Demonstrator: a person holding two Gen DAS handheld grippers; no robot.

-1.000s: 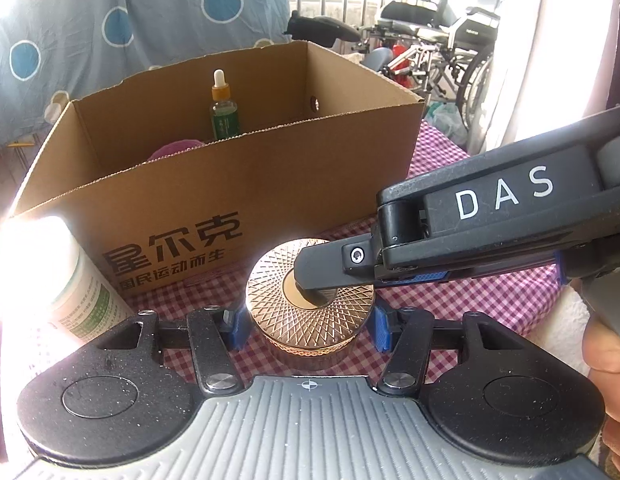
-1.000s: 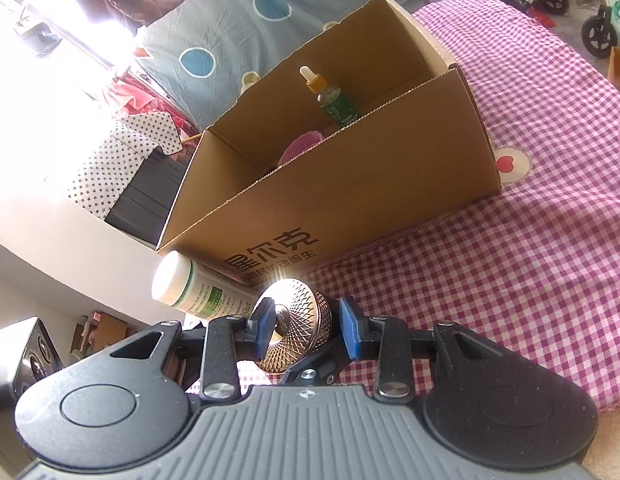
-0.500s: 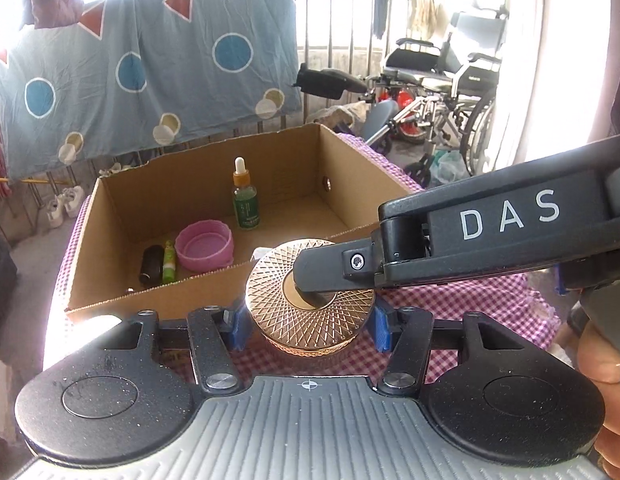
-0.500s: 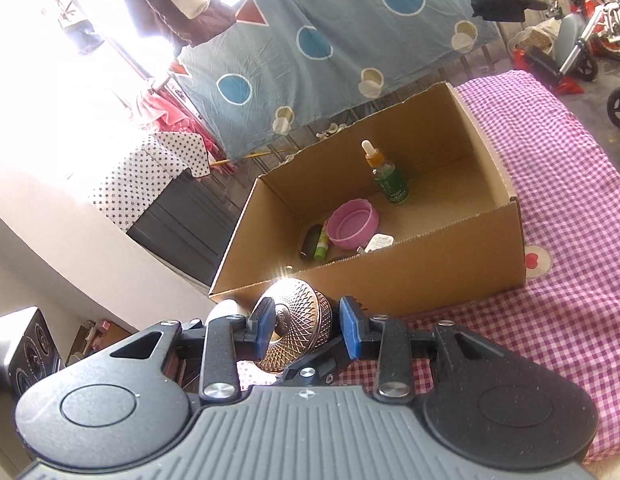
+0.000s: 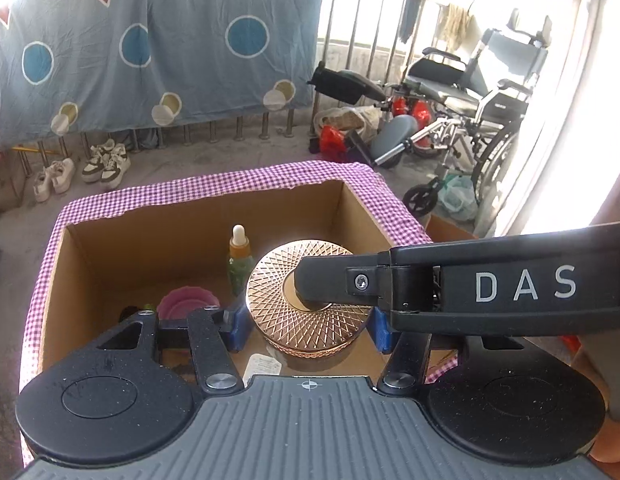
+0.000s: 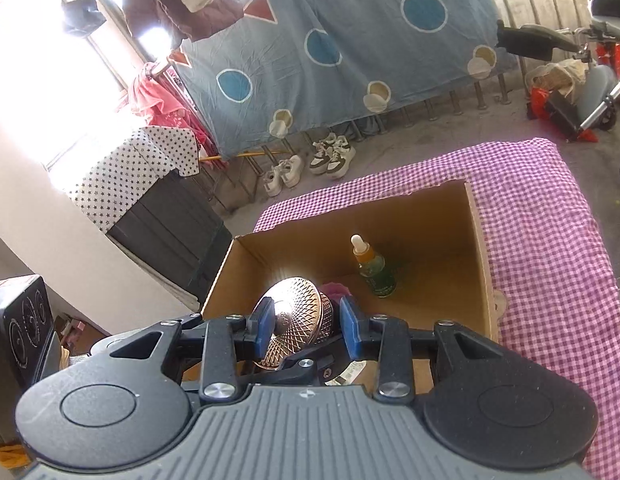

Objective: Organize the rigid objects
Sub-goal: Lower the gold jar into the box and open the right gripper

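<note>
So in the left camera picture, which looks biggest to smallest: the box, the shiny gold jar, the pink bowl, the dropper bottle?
1. Cardboard box
2. Gold jar, though it's nearest the camera, so it looks extra big
3. and 4. Pink bowl and dropper bottle: both partly hidden, too close to rank

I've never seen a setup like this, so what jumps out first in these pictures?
A shiny copper jar with a criss-cross lid hangs over the open cardboard box, clamped from two directions by the left gripper and right gripper. Inside the box stands a green dropper bottle. A blue sheet with circles hangs behind.
</note>
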